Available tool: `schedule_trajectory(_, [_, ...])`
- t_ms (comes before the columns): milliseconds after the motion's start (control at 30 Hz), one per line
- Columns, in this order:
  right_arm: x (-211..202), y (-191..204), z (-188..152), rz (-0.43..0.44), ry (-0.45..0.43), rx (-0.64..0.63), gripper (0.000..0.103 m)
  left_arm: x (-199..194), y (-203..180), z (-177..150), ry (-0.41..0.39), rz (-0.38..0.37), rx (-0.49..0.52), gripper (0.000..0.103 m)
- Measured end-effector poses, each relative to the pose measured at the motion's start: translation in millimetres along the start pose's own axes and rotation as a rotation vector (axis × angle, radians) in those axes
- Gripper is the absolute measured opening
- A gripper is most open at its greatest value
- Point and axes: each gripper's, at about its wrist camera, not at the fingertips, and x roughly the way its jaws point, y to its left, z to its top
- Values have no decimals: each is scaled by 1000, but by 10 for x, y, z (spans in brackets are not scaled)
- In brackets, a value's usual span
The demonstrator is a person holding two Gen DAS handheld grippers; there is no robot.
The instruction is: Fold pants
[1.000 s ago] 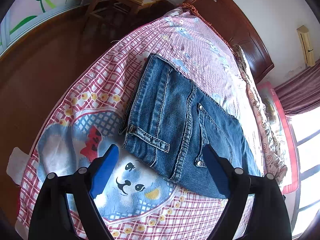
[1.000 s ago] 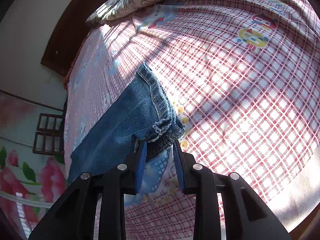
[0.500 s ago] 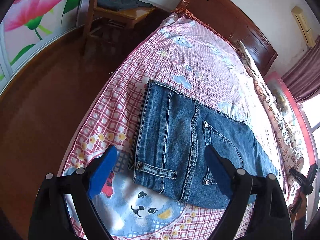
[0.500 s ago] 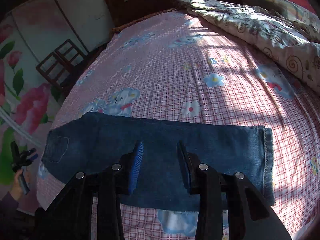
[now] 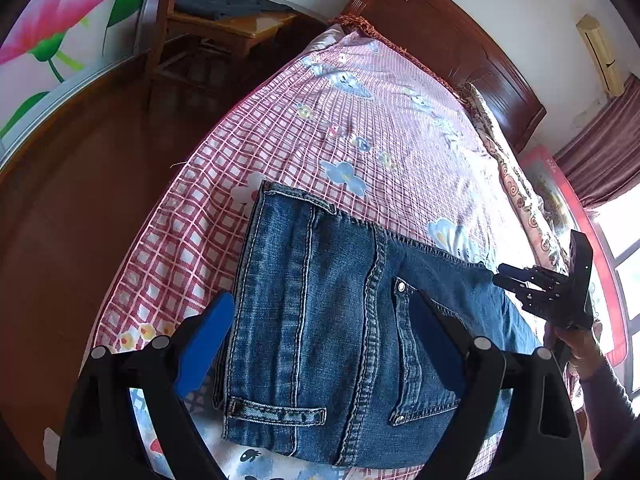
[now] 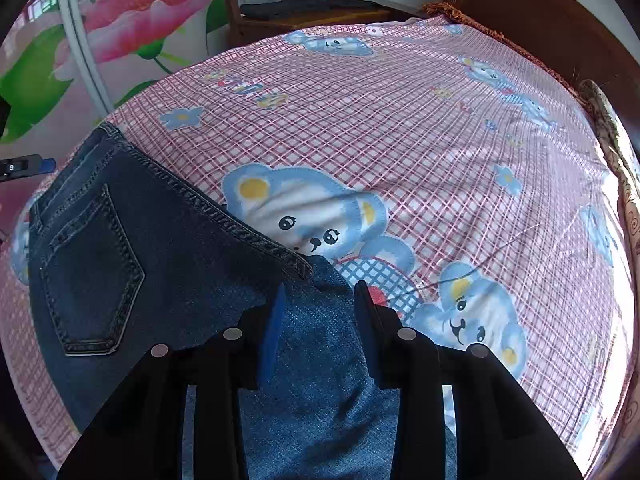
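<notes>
blue jeans (image 5: 340, 340) lie flat on the checked bed sheet (image 5: 360, 128), below both grippers. left gripper (image 5: 320, 332) fingers spread wide; right gripper (image 6: 318, 304) fingers parted, holding nothing. no readable writing.

The jeans (image 5: 340, 344) are mid-blue denim with paler stitching, darker where shade falls on them. The bedsheet (image 6: 400, 120) is pink-and-white check, printed with blue bears and small flowers. The headboard (image 5: 460, 44) is dark reddish brown. The wall panel (image 6: 132, 8) shows big pink blooms on green leaves.
</notes>
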Motion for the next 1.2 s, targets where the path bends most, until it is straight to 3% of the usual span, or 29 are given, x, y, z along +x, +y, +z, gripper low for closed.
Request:
schedule_trajectory(100, [54,-16,-8,84,1,15,35,11,14,11,-2,-12,-3,89])
schedule_trajectory(200, [135,-4,9,123,25,7,35,27,5,31,3,-11,4,89])
schedule_trajectory(300, [118,56,39,127,-7,-39,33,40,17,45,13,-11,4,89])
schedule_trajectory(433, [255,110,84,79,59,-60,27,19,27,60,7,2,0,89])
schedule_trajectory(533, [239,188,100,46,59,-107,13,-53,73,88,-25,8,-14,89])
schedule_trajectory(633, [144,241,131,2,32,-136,7,-117,107,125,-59,27,-26,89])
schedule_trajectory(800, [33,78,248,-11,-46,-45,5,-181,-68,219,-124,54,4,90])
schedule_trajectory(1000, [245,67,207,-10,-23,-16,5,-56,-575,22,-156,-4,118,93])
schedule_trajectory(1033, [216,20,197,8,-28,14,7,37,-595,-27,-138,15,125,93])
schedule_trajectory(1200, [-447,-444,-101,94,-145,261,8,384,-446,-126,-80,79,104,92])
